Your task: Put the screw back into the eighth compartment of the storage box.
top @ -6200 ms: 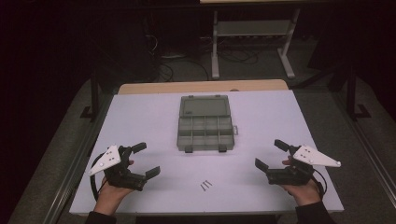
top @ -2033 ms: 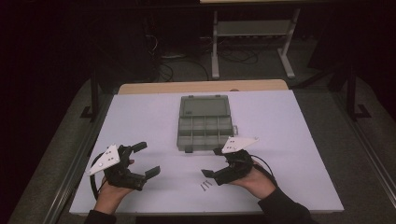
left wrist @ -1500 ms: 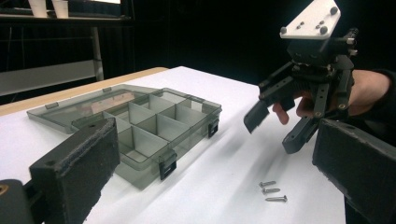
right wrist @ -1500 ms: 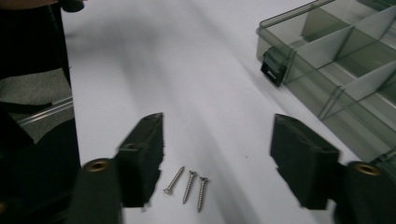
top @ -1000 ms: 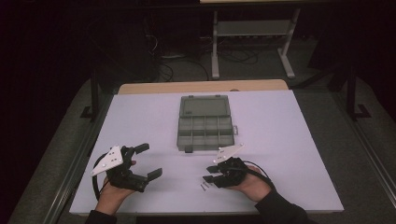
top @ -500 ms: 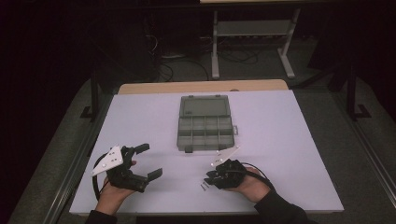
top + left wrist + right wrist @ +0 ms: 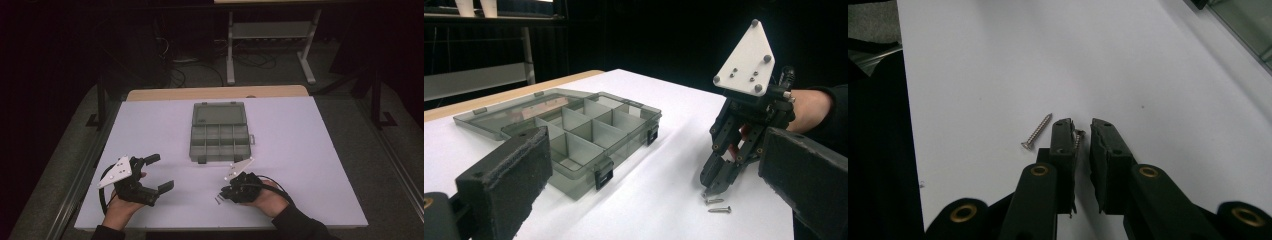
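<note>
Looking at how far this has got: barely started, I'd say. Biggest thing first, the white tabletop (image 7: 310, 150) takes up the middle of the high view, and it's mostly bare. Dead centre sits the grey box (image 7: 220, 131), lid flipped open toward the top of the frame, dividers showing. From the left tongs view, at left of centre, every compartment I can see looks empty, so nothing has been sorted in yet as far as I can tell.

Left tongs (image 7: 159, 173) are at the lower left of the high view, jaws wide apart, holding nothing, just parked on the tabletop.

Right tongs (image 7: 225, 192) are at lower centre, tips down on the surface. Their jaws have just been closing and now stand narrow, with one screw (image 7: 1078, 139) between them in the right tongs view, near the middle of the frame. There's a sliver of a gap on one side, so I can't say they've got it properly pinched; looks more like the grab is in the act of happening.

A second screw (image 7: 1037, 131) lies loose just to the left of those jaws, and the left tongs view shows loose screws by the tips at lower right.

So my guess: first screw being picked up, nothing lifted, nothing dropped in the box. Still to do: lift, carry up to a compartment, release, then repeat for the rest.
</note>
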A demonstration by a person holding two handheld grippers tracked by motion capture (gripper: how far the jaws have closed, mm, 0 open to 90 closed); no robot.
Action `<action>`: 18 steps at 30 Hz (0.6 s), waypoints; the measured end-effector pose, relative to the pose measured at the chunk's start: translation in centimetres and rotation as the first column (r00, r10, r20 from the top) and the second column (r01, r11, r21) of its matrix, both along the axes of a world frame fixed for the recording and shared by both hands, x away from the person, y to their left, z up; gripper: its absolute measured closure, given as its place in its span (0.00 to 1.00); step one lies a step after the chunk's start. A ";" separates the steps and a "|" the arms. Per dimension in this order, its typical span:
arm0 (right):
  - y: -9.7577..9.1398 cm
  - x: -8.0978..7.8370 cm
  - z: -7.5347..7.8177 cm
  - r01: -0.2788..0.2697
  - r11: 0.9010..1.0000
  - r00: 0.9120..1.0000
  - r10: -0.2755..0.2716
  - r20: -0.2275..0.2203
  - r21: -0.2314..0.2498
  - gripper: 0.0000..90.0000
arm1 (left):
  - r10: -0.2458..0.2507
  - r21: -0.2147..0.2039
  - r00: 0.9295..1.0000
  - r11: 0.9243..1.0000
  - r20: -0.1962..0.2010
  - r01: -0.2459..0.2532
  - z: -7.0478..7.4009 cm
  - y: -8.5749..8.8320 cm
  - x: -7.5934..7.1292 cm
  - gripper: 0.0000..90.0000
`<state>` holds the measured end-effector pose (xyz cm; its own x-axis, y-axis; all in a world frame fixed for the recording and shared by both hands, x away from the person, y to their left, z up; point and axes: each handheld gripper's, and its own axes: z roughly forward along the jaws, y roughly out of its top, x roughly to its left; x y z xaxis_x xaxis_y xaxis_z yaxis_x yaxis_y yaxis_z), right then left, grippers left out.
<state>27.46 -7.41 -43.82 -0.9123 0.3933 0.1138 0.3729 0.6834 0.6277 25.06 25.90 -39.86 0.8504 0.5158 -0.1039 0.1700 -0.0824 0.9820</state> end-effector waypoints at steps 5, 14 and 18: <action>0.2 0.0 -0.2 -0.003 1.000 1.000 0.003 0.009 -0.019 0.91 | 0.000 -0.001 1.000 1.000 0.000 0.000 0.0 0.0 0.0 0.00; 0.1 0.0 -0.2 0.007 1.000 1.000 -0.006 0.013 -0.028 0.96 | 0.000 0.004 1.000 1.000 -0.004 0.000 0.0 0.0 0.0 0.00; 0.1 0.0 -0.2 0.007 1.000 1.000 -0.006 0.012 -0.028 0.96 | 0.000 0.006 1.000 1.000 0.000 0.000 0.0 0.0 0.0 0.00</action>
<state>27.47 -7.27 -44.02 -0.9110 0.4021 0.0919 0.3700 0.6982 0.6129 25.10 25.95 -39.88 0.8506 0.5160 -0.1013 0.1702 -0.0879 0.9815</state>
